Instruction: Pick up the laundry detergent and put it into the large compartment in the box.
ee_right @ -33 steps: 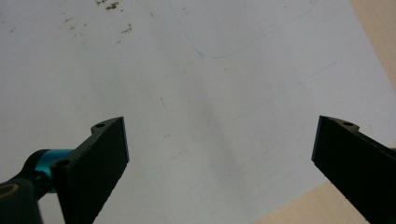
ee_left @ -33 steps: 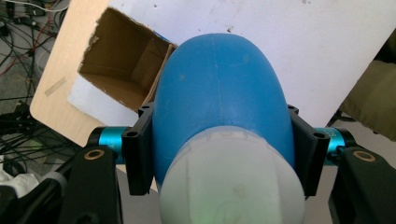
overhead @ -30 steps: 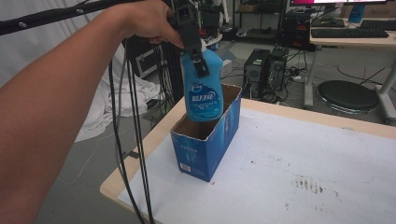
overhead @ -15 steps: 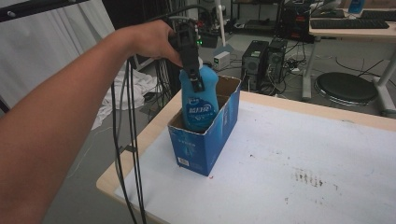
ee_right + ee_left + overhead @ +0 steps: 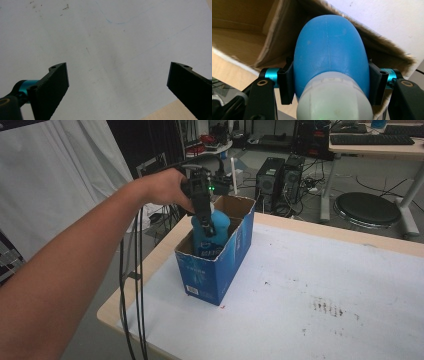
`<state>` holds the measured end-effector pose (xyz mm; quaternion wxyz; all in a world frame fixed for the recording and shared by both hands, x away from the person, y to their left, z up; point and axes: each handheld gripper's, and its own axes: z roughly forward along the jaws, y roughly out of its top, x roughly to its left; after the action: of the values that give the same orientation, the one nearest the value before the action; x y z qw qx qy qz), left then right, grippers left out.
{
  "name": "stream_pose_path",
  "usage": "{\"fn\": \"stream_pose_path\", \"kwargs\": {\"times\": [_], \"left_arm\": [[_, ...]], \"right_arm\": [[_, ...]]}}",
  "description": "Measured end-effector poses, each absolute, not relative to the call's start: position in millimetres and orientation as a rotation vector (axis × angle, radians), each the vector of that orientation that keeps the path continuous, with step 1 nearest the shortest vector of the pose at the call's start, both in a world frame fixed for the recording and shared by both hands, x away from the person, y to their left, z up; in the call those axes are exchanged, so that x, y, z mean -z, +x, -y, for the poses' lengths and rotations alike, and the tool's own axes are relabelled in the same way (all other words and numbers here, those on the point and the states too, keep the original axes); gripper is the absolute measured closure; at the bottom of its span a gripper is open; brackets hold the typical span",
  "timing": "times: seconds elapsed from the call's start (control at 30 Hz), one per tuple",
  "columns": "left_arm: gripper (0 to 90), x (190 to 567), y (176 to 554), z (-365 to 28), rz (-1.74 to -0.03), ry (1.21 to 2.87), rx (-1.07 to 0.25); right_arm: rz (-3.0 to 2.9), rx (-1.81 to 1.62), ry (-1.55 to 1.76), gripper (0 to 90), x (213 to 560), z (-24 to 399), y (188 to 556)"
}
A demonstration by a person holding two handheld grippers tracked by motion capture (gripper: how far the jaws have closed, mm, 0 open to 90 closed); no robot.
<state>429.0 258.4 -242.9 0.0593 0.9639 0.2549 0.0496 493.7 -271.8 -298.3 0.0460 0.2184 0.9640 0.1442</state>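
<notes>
A blue plastic bottle (image 5: 212, 232) with a pale cap stands partly inside an open blue cardboard box (image 5: 220, 265) near the table's left edge. My left gripper (image 5: 205, 220) is shut on the bottle's upper part, held from above by a hand. In the left gripper view the bottle (image 5: 329, 52) sits squeezed between both black jaws, its pale cap (image 5: 334, 100) nearest the camera, with the box's brown inner walls (image 5: 244, 37) behind it. My right gripper (image 5: 117, 82) is open over the white table surface (image 5: 105, 37), nothing between its jaws.
The white table top (image 5: 325, 290) stretches right of the box, with small dark stains (image 5: 327, 307). Black cables (image 5: 132, 285) hang off the table's left edge. Behind the table stand computer towers (image 5: 280, 177), a round stool (image 5: 367, 207) and a desk with a keyboard (image 5: 372, 140).
My left gripper has lowered the blue bottle deeper into the box; a second ago most of the bottle stood above the rim.
</notes>
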Motion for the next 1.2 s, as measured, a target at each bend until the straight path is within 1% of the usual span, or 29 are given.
{"fn": "stream_pose_path", "kwargs": {"times": [0.23, 0.43, 0.6, 0.97, 1.07, 1.13, 1.2], "left_arm": [[37.6, 262.4, 431.3, -257.3, -0.776, 2.938, -0.116], [37.6, 271.2, 432.5, -256.7, -0.776, 2.952, -0.109], [37.6, 275.9, 432.8, -256.7, -0.777, 2.967, -0.109], [37.3, 276.8, 432.4, -259.6, -0.806, 2.944, -0.117], [35.0, 272.2, 432.4, -261.9, -0.832, 2.913, -0.122], [30.7, 270.0, 432.0, -264.4, -0.859, 2.903, -0.131], [30.5, 267.6, 430.6, -266.1, -0.857, 2.887, -0.134]], "right_arm": [[-2.95, -0.43, 0.679, 2.9, 303.2, 271.6, 494.6], [-2.958, -0.422, 0.672, 2.9, 306.9, 270.7, 495.4], [-2.961, -0.422, 0.68, 2.9, 308.1, 269.7, 495.5], [-2.964, -0.421, 0.669, 2.9, 308.5, 269.0, 494.0], [-2.962, -0.423, 0.668, 2.9, 308.4, 269.7, 492.6], [-2.962, -0.425, 0.679, 2.9, 308.1, 270.5, 491.6], [-2.959, -0.426, 0.674, 2.9, 308.0, 271.4, 491.2]]}}
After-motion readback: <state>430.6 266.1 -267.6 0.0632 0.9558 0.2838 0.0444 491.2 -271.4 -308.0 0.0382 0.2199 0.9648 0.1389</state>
